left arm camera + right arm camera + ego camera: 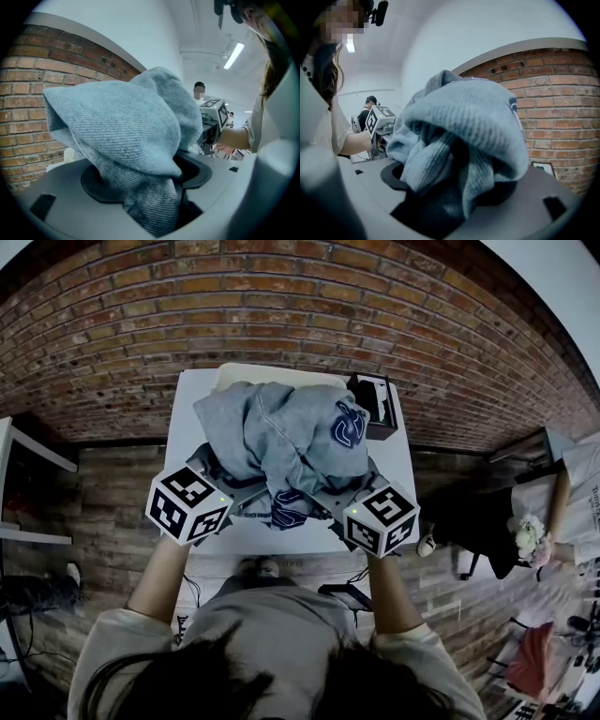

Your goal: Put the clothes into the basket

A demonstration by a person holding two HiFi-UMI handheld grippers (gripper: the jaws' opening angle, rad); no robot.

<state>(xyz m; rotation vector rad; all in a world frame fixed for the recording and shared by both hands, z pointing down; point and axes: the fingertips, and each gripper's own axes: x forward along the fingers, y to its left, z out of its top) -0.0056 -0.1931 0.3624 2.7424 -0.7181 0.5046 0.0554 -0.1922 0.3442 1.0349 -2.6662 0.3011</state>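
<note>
1. One grey sweatshirt [281, 432], bunched into a bundle, hangs clear above the white table [281, 535]. A dark-blue emblem faces up on its right side.
2. Left gripper [147, 178]: jaws clamped on a thick fold of the cloth, which fills the gap and spills over the top.
3. Right gripper [454, 185]: likewise pinching a wad of the same garment, with folds drooping over both jaws.
4. The tools hold the bundle's near edge, one at each side. My read is that this keeps the bulk gathered and loose ends off the tabletop for a single drop.
5. Far end of the table: a pale rim [246, 374] shows past the garment. It may be the basket, but I can't confirm that. A black box [373, 401] sits at the far right.
6. Judgement: mid-carry, garment not yet in any basket.
</note>
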